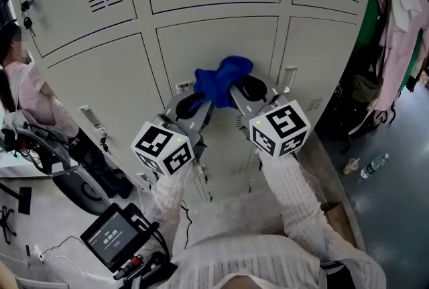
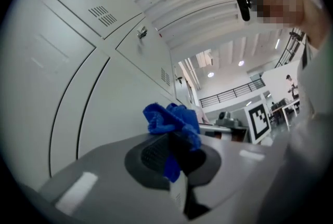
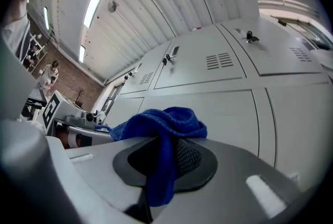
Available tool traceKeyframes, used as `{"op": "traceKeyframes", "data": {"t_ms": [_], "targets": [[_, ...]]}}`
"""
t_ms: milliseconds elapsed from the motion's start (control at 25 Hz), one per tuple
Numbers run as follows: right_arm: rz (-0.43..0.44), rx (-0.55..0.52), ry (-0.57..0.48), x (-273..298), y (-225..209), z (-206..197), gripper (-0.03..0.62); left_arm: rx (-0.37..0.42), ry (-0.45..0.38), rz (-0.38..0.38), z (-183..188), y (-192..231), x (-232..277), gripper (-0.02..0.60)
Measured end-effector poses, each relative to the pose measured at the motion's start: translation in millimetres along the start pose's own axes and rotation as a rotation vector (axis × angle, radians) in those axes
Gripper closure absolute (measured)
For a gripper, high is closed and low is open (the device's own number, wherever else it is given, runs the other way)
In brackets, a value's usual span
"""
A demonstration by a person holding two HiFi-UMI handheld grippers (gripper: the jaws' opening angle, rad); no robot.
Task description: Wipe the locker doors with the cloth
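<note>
Blue cloth (image 1: 221,80) is bunched at the centre of the frame, in front of the grey locker door (image 1: 218,39). My left gripper (image 1: 192,104) and my right gripper (image 1: 249,88) both clamp their jaws on it.

White ribbed-knit sleeves (image 1: 295,204), seemingly a sweater's. The grey left gripper (image 1: 200,101) and right gripper (image 1: 238,88) carry white, black-marked cubes (image 1: 163,148).

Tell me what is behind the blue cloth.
Behind the blue cloth, pinched by the left gripper and right gripper, stands a grey locker door. The patch behind the cloth is covered, so contact cannot be told.
</note>
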State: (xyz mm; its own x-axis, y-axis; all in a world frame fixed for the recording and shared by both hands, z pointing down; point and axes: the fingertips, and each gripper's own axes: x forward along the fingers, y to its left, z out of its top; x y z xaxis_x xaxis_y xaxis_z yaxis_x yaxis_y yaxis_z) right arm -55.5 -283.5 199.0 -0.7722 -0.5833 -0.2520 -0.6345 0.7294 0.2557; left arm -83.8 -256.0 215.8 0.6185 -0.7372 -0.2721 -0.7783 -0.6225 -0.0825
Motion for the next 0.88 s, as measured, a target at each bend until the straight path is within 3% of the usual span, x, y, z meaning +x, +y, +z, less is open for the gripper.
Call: {"op": "traceKeyframes", "data": {"t_ms": [400,880], "targets": [[-0.049,-0.071,-0.044,31,-34,73,0.54,0.092,-0.042,-0.002,78,13,26,0.575],[-0.049,-0.042,-0.051,41,-40,64,0.54,0.05,-0.026,0.027,63,35,28,0.575]]}}
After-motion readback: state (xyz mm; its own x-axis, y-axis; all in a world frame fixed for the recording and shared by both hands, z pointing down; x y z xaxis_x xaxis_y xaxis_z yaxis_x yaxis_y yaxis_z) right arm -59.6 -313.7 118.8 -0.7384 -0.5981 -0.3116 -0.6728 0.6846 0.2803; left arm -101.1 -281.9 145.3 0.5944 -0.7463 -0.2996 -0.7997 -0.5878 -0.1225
